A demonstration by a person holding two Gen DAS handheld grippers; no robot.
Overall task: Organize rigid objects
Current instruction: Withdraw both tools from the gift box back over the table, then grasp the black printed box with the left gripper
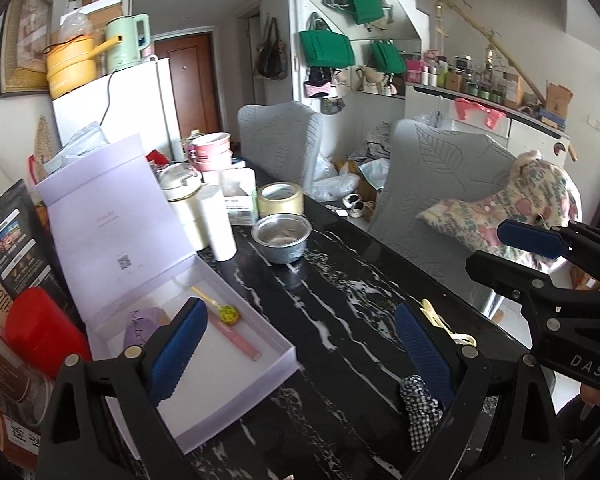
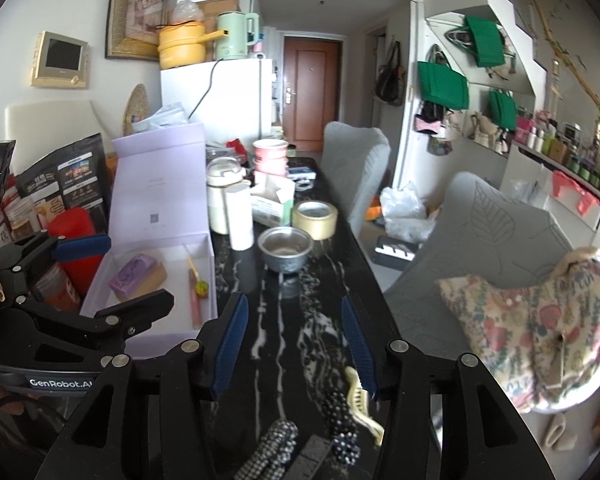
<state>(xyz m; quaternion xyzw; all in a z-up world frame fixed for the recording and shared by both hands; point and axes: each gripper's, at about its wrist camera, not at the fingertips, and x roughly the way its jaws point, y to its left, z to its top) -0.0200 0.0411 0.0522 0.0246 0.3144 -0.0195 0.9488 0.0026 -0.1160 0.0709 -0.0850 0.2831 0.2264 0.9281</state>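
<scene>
An open lilac box (image 1: pixel 228 392) (image 2: pixel 168 320) lies on the black marble table (image 1: pixel 340 320) (image 2: pixel 284 320). It holds a purple bar (image 2: pixel 132 276), a pink pen (image 1: pixel 236 336) (image 2: pixel 195 304) and a yellow-green trinket (image 1: pixel 229 313) (image 2: pixel 201 288). A cream hair claw (image 1: pixel 440 320) (image 2: pixel 360 400) lies near the table's near end, beside a checked scrunchie (image 1: pixel 420 412) (image 2: pixel 272 452) and a black beaded piece (image 2: pixel 340 420). My left gripper (image 1: pixel 300 344) is open and empty over the table beside the box. My right gripper (image 2: pixel 296 344) is open and empty above the claw.
A steel bowl (image 1: pixel 282 238) (image 2: pixel 286 248), a tape roll (image 1: pixel 281 200) (image 2: pixel 315 219), a white cylinder (image 1: pixel 218 222) (image 2: pixel 240 218), a cream flask (image 1: pixel 182 196) and a tissue box (image 2: pixel 272 200) crowd the table's far half. A red case (image 1: pixel 40 332) and snack bags stand left. Grey chairs (image 1: pixel 432 184) line the right edge.
</scene>
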